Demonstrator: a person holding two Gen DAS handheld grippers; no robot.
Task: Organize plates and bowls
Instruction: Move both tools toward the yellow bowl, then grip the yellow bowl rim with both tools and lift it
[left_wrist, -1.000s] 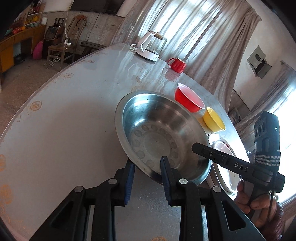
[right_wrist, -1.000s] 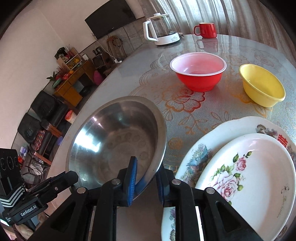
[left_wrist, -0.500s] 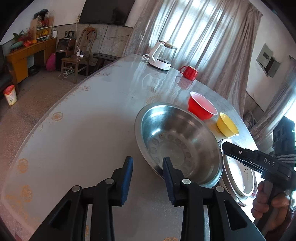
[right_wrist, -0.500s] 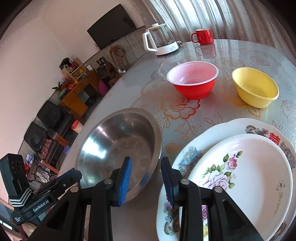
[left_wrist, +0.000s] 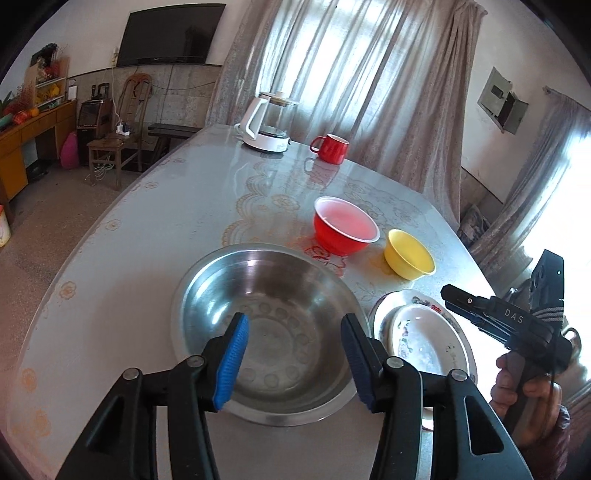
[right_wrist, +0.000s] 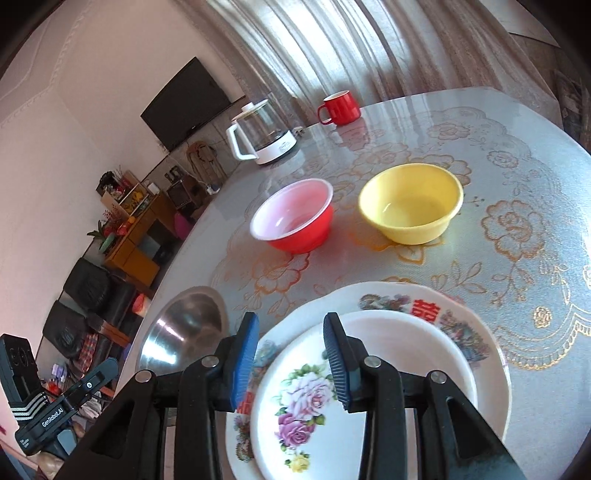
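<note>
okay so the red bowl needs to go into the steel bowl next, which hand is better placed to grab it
Probably left. The left gripper hangs over the steel bowl, jaws opening and empty, with the red bowl just beyond. The right gripper, also opening, is over the stacked plates.

Bare table (left_wrist: 122, 266) leftward — bowls (left_wrist: 345, 230), plates (right_wrist: 373, 387) crowding right.

Silver-grey steel bowl (left_wrist: 266, 325), stamped with rings of small circles across its bottom; red bowl (right_wrist: 295, 218) with a pale pink inside, plain yellow bowl (right_wrist: 412, 203). White small plate (right_wrist: 369, 398) painted with pink, purple and yellow roses, on a white large plate (right_wrist: 476, 314) with a multicoloured floral border and red characters. Grey glossy table (right_wrist: 517, 155) covered in gold-orange flower and scallop outlines; red mug (right_wrist: 340, 107) near its far edge.
</note>
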